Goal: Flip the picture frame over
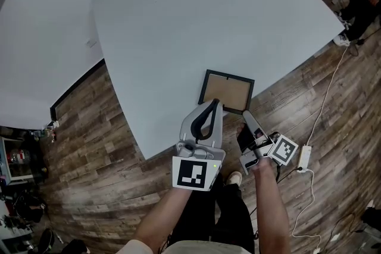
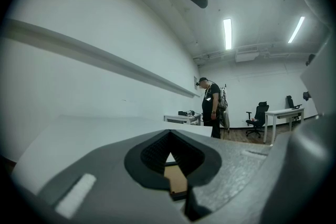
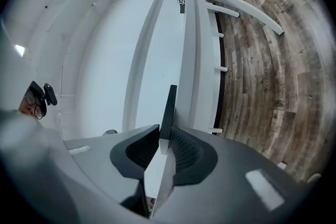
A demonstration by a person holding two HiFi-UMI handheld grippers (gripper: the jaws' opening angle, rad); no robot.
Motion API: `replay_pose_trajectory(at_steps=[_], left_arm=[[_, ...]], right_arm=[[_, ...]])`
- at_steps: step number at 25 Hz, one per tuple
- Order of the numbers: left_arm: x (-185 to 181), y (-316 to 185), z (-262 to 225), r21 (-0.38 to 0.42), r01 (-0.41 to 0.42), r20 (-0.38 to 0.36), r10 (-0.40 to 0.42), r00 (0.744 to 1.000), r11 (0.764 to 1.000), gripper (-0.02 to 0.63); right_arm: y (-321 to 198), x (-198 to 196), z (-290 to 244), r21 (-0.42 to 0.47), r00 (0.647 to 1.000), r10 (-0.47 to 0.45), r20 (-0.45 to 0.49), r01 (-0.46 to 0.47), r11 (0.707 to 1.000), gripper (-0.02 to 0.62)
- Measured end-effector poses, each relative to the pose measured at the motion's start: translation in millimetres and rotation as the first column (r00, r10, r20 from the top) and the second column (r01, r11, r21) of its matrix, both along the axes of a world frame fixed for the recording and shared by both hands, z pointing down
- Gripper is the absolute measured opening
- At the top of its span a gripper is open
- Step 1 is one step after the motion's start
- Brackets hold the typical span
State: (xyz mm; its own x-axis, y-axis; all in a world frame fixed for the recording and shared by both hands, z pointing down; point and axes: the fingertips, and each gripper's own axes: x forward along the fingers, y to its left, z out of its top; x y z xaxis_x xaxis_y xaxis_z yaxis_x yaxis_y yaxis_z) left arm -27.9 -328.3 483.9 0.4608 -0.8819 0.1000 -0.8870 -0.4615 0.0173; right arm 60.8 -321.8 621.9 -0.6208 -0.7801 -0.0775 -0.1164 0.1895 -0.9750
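The picture frame (image 1: 226, 91) lies brown backing up at the near edge of the white table (image 1: 178, 21). The right gripper (image 1: 245, 116) is clamped on the frame's near right corner (its dark edge shows between the jaws). The left gripper (image 1: 212, 104) hangs over the frame's near left part with its tips together and empty. Its marker cube (image 1: 193, 173) carries a black-and-white pattern.

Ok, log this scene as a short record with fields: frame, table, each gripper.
picture frame: black rim, brown face up, lying by the table's near edge
table: white, bare apart from the frame
right gripper: jaws closed on the frame's near edge, with its dark rim between them
left gripper: jaws together with nothing between them, tips over the frame's near edge
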Motion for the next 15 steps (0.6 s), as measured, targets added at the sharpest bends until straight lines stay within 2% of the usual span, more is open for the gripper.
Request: replay_pose_trajectory(at_steps=[8,15], left_arm=[[-3,-1,-5,0.005,0.004,-0.006,-0.004,1.0,1.0,0.0],[-4,-5,-11,0.014,0.017,-0.008,-0.017,1.0,1.0,0.0]], right_arm=[[3,0,-3,-0.008,1.0,0.009,0.019,-0.009,1.0,0.089],[-1,8,-17,0.021,1.0,0.019,0.015,-0.019,1.0,0.087]])
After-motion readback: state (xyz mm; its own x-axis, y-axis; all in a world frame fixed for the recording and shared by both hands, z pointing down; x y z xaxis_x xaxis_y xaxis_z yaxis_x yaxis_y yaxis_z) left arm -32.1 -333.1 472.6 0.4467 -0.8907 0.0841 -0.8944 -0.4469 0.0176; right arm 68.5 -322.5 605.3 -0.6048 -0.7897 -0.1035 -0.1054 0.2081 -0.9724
